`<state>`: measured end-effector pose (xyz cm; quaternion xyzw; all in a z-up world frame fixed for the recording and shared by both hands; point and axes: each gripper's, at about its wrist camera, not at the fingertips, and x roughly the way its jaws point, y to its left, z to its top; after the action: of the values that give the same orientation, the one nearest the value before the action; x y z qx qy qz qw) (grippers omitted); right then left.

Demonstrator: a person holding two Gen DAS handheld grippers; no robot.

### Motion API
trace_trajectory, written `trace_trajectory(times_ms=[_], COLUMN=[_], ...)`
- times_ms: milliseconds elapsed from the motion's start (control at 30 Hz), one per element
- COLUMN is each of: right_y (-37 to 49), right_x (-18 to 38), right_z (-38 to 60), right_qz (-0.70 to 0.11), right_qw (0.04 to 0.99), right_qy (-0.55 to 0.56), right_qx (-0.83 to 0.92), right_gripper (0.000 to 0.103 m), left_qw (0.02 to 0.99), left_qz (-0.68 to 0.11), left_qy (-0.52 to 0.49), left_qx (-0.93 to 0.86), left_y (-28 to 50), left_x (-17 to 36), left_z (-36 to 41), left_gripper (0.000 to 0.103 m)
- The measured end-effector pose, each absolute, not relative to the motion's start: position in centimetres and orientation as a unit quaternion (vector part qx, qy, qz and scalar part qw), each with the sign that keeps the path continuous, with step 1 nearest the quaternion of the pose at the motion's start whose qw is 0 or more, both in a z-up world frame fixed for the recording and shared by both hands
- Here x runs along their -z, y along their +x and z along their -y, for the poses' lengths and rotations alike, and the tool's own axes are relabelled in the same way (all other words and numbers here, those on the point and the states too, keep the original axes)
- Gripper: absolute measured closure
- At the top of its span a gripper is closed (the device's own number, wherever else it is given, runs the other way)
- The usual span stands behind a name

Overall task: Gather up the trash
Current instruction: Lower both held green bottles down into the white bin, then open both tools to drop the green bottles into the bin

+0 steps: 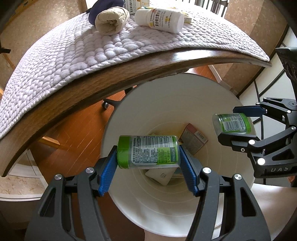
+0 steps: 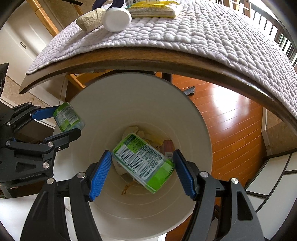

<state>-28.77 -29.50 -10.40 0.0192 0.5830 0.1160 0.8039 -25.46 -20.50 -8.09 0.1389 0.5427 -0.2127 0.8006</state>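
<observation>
My left gripper [image 1: 148,159] is shut on a green gum bottle [image 1: 148,153] and holds it sideways over the white trash bin [image 1: 219,185]. My right gripper [image 2: 143,171] holds a second green gum bottle [image 2: 143,162] between its blue pads over the same bin [image 2: 194,118]; the bottle is tilted, touching the right pad, with a small gap at the left pad. Each gripper shows in the other view: the right gripper [image 1: 232,126] and the left gripper [image 2: 65,122]. In the bin lie a reddish carton [image 1: 194,139], a white box [image 1: 160,176] and crumpled paper [image 2: 135,130].
A wooden table [image 1: 130,74] with a quilted lilac mat [image 1: 74,53] stands behind the bin. On it lie a white pill bottle [image 1: 159,19], a crumpled paper roll [image 1: 111,20], a dark cloth [image 1: 104,7] and a yellow packet [image 2: 154,8]. Orange wood floor [image 2: 232,120] surrounds the bin.
</observation>
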Motion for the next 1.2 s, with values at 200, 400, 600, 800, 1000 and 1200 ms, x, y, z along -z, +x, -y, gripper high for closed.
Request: trace_trajectory(times_ms=[200, 400, 600, 800, 1000, 1200], right_y=[-28.8, -28.6, -28.2, -27.5, -27.7, -26.0], right_x=[11.1, 11.6, 11.6, 10.5, 6.5, 1.5], right_z=[29.3, 29.2, 29.3, 30.1, 30.3, 31.5], right_qz=[-0.585, -0.587, -0.589, -0.575, -0.531, -0.461], right_qw=[0.802, 0.801, 0.8, 0.811, 0.84, 0.885], right_qy=[0.02, 0.02, 0.03, 0.039, 0.029, -0.006], right_qx=[-0.115, -0.116, -0.11, -0.1, -0.107, -0.07], right_gripper=[0.036, 0.036, 0.019, 0.014, 0.009, 0.004], left_qw=[0.799, 0.798, 0.794, 0.801, 0.821, 0.866], left_qz=[-0.544, -0.546, -0.55, -0.54, -0.511, -0.445], left_qy=[0.14, 0.14, 0.136, 0.136, 0.128, 0.103], left_qx=[0.213, 0.212, 0.219, 0.219, 0.219, 0.202], left_y=[-25.4, -25.3, -25.3, -25.3, -25.4, -24.6], left_x=[8.2, 8.8, 9.1, 8.5, 5.9, 1.3], left_z=[20.6, 20.2, 19.9, 19.7, 18.8, 17.0], left_gripper=[0.038, 0.038, 0.034, 0.026, 0.025, 0.007])
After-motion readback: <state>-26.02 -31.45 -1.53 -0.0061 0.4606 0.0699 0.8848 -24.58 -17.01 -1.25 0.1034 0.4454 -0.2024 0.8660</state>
